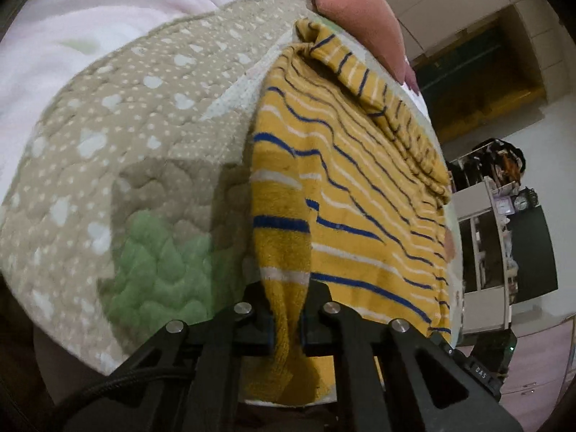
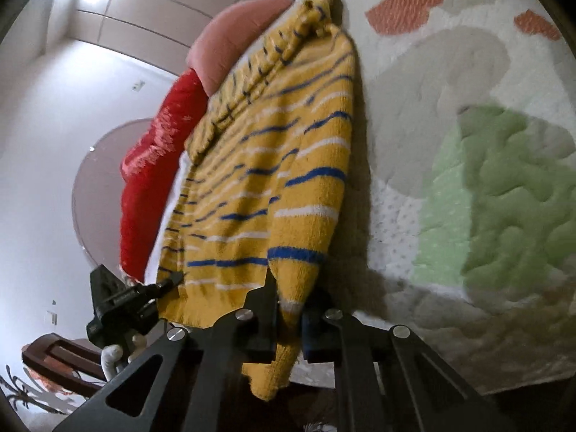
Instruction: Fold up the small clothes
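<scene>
Because each gripper pinches one bottom corner of the yellow striped sweater (image 1: 345, 187), the garment lies stretched along the bed, its hem pulled taut toward the edge nearest the cameras. The left gripper (image 1: 288, 327) has its jaws clenched on a bunched strip of knit at one side seam; the right gripper (image 2: 289, 324) has its jaws clenched on the opposite lower corner, with a tail of fabric hanging out below them. Holding both corners at once looks like the setup for lifting the hem and carrying it up toward the collar, which lies crumpled at the far end. The sweater rests on a quilted bedspread (image 1: 118, 165) patterned in beige, green and white, and one sleeve seems already turned in over the body. Around it, a pink pillow (image 1: 360, 10) sits just beyond the collar, touching or nearly so, and a red pillow (image 2: 154, 165) lies beside that. Those pillows crowd the far end, so a fold swung that way could catch on them. Otherwise the bedspread beside the sweater is bare.
</scene>
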Available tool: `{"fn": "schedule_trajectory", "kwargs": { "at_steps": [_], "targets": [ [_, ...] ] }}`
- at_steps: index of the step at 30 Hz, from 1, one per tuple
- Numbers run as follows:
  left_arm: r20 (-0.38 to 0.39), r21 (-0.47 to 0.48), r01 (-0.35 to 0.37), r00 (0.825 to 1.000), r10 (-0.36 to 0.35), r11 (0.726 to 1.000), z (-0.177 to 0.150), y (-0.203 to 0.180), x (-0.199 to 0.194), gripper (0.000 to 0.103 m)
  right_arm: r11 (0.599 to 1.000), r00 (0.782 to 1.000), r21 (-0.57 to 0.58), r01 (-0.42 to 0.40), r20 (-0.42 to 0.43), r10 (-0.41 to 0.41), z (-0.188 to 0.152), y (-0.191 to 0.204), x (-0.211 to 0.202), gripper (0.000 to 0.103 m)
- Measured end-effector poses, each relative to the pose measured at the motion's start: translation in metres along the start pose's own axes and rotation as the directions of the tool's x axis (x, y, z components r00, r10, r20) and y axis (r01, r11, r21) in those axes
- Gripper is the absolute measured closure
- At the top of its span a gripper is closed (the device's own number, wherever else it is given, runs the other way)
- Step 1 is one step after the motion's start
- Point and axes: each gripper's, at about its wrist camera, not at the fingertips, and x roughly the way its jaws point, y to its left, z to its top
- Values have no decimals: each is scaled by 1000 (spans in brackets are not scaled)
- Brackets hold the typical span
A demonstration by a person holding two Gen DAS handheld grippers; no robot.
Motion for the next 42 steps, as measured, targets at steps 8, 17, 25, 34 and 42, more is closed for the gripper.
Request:
{"fn": "schedule_trajectory", "kwargs": {
  "at_steps": [8, 17, 25, 34, 42],
  "targets": [
    [-10, 34, 77, 997, -77, 996, -52, -10, -37, 95, 1000, 998, 4, -25, 52, 24, -26, -15, -53, 95],
    [-25, 56, 142, 990, -141, 988, -83, -15, -57, 95, 997, 996, 23, -71, 49, 70, -46, -24, -76, 95],
    [21, 34, 199, 980, -200, 979, -15, -50, -57, 95, 990, 987, -44, -133, 82, 136, 30, 19, -59, 95],
    [51, -15, 155, 987, -154, 988, 89, -86, -13, 95, 994, 985, -37, -103, 138, 107, 151, 50, -2, 94],
    [-21, -133, 104, 994, -108, 986, 168, -85, 57, 95, 999, 992, 33, -14, 129, 9, 229, 32, 61, 93]
  ]
}}
